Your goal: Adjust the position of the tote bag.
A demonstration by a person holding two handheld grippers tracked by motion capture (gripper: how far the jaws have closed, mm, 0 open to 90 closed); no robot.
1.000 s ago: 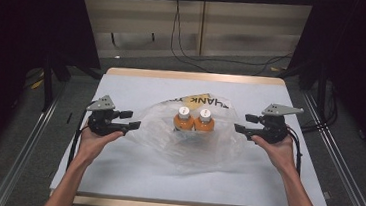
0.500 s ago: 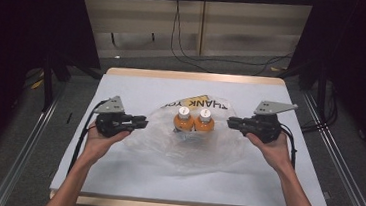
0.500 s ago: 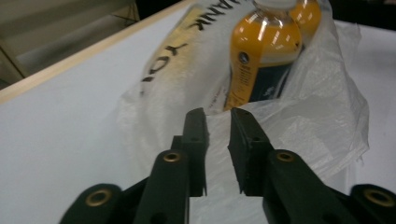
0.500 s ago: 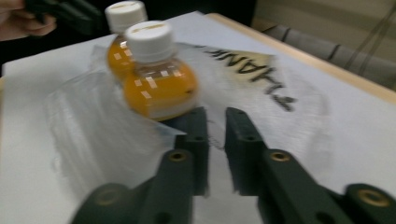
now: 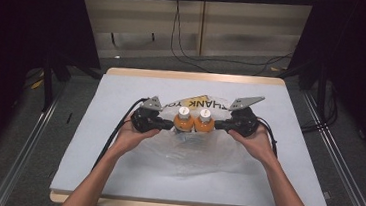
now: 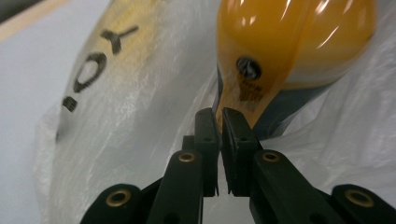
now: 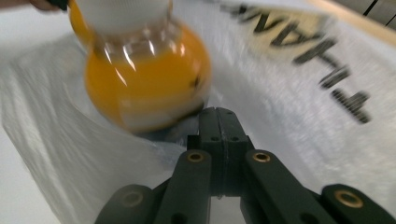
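Sitting in the middle of the high view, two orange bottles [image 5: 193,121] stand side by side on a thin plastic bag [image 5: 202,150]. The left gripper [image 5: 170,125] has just been closing, its jaws almost together by the left bottle. The right gripper [image 5: 217,126] has closed too, jaws pressed together, with nothing seen between them.

Glossy orange bottles [image 5: 193,122], crinkled plastic bag [image 5: 201,152]
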